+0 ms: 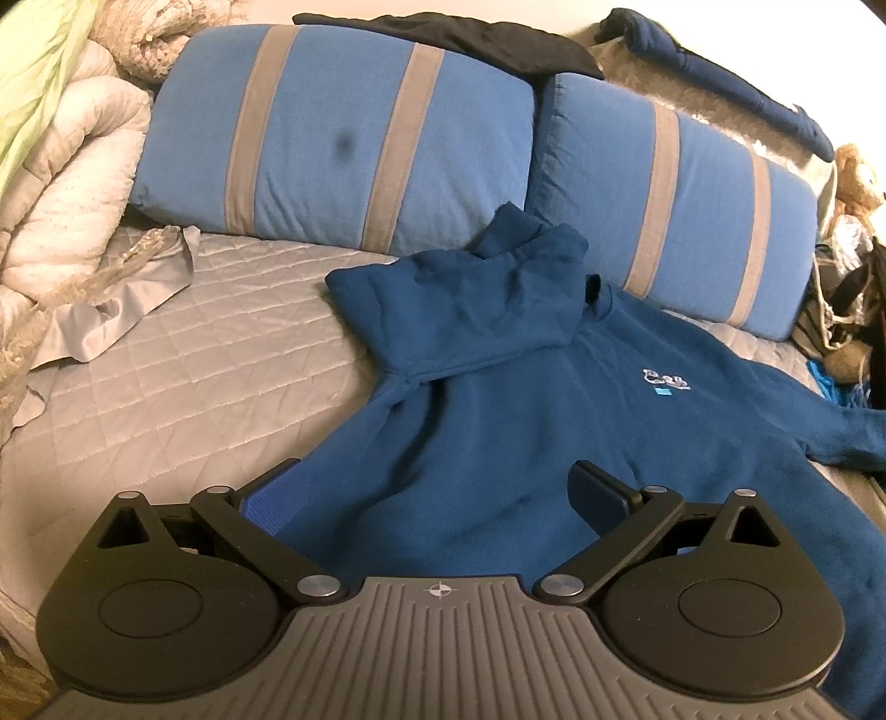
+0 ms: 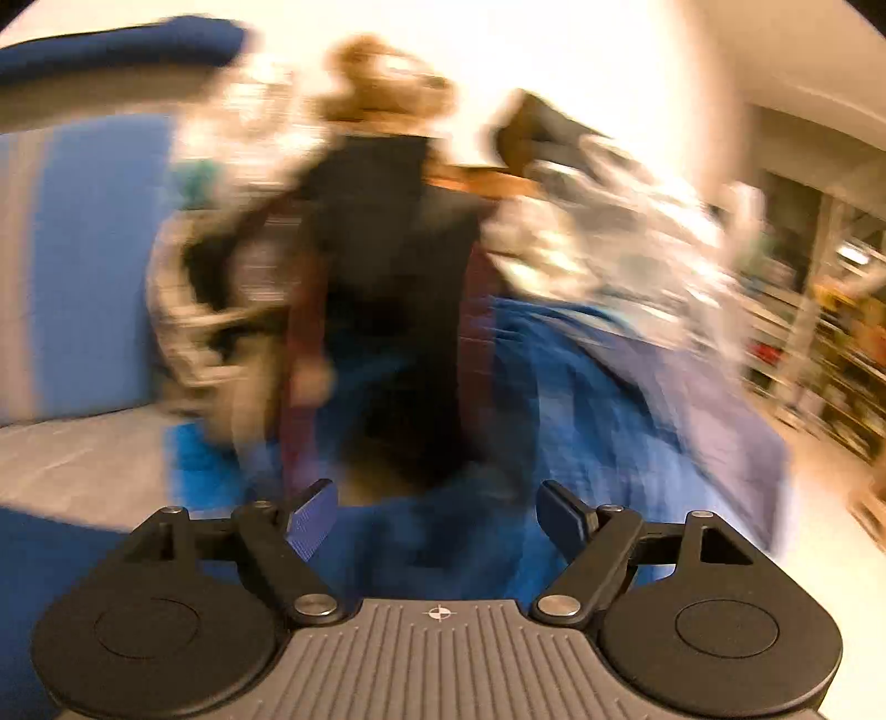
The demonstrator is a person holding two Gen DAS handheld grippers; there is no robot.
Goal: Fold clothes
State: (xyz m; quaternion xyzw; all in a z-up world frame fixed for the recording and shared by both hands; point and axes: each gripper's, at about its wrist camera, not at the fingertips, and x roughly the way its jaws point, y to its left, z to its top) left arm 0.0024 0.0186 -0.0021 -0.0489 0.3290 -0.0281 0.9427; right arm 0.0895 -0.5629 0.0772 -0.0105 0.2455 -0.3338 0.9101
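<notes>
A dark blue hoodie [image 1: 526,399] is seen spread on the grey quilted bed [image 1: 183,376], chest side up, with a small pale logo [image 1: 664,381] on the chest. Its hood [image 1: 470,277] is laid over toward the head of the bed, just in front of two blue pillows with grey stripes [image 1: 332,138], and one sleeve [image 1: 830,437] is stretched away from the body of the hoodie toward the bed's far side. Beyond the hoodie, past the pillows, a black garment [image 1: 470,39] and a navy garment [image 1: 720,77] are draped. Well apart from the hoodie, at the bed's other edge, a rolled white comforter [image 1: 72,183] is piled.

The left claw [image 1: 437,498] is held released over the hoodie's lower body, its jaws spread wide with blue fabric showing between them but not pinched.

The right wrist view is heavily blurred. The right claw [image 2: 437,520] is shown released, jaws apart, above blue cloth [image 2: 581,399]; whether that cloth belongs to the hoodie cannot be told. A heap of dark and pale things [image 2: 387,249] is made out beyond it.
</notes>
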